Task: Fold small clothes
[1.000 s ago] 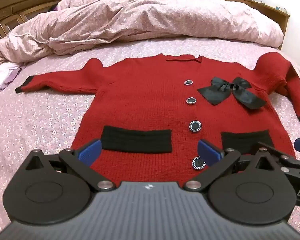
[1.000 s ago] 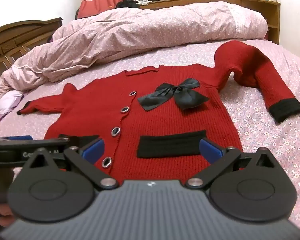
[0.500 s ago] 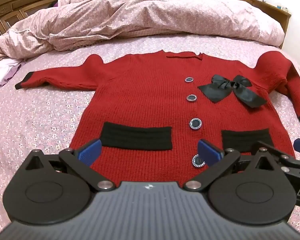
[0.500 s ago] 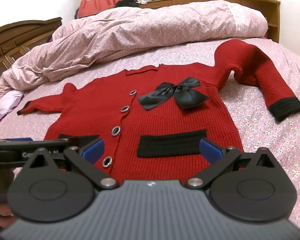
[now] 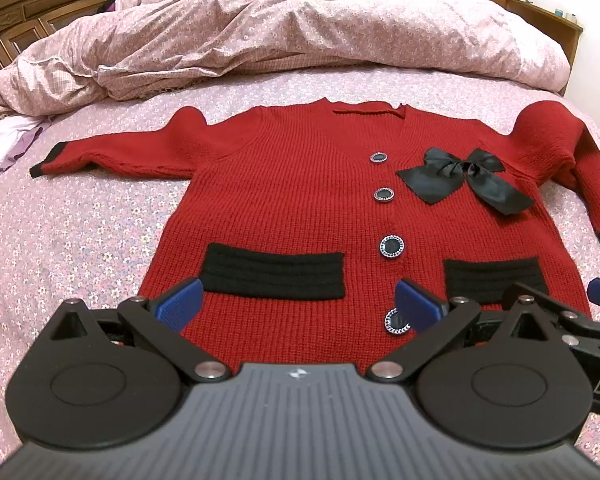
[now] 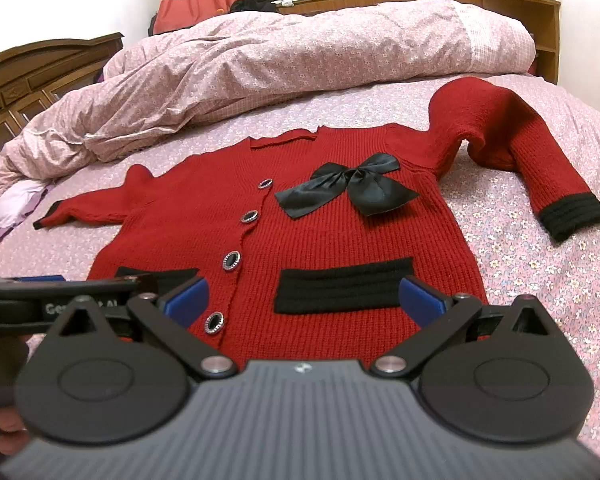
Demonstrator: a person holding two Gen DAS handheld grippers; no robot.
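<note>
A small red knit cardigan (image 5: 292, 184) (image 6: 340, 232) lies flat, front up, on the bed, with black pocket bands, a black satin bow (image 5: 464, 174) (image 6: 348, 190) and a row of dark buttons. Its left sleeve (image 5: 112, 152) stretches straight out; its right sleeve (image 6: 516, 140) is bent, black cuff toward me. My left gripper (image 5: 298, 306) hovers open over the hem's left half, holding nothing. Over the hem's right half, my right gripper (image 6: 304, 300) is open and empty too. Each gripper shows at the edge of the other's view.
A crumpled pink floral duvet (image 5: 300, 36) (image 6: 260, 60) is heaped behind the cardigan. The floral bedsheet (image 5: 72, 240) shows bare to the left and right. A dark wooden headboard (image 5: 32, 8) is at far left, and pale purple cloth (image 5: 4, 148) lies by the left edge.
Both grippers have eased slightly forward and tilted down over the hem, so the cardigan sits a little lower in the left view. The jaws stayed open; the cardigan has not moved.
</note>
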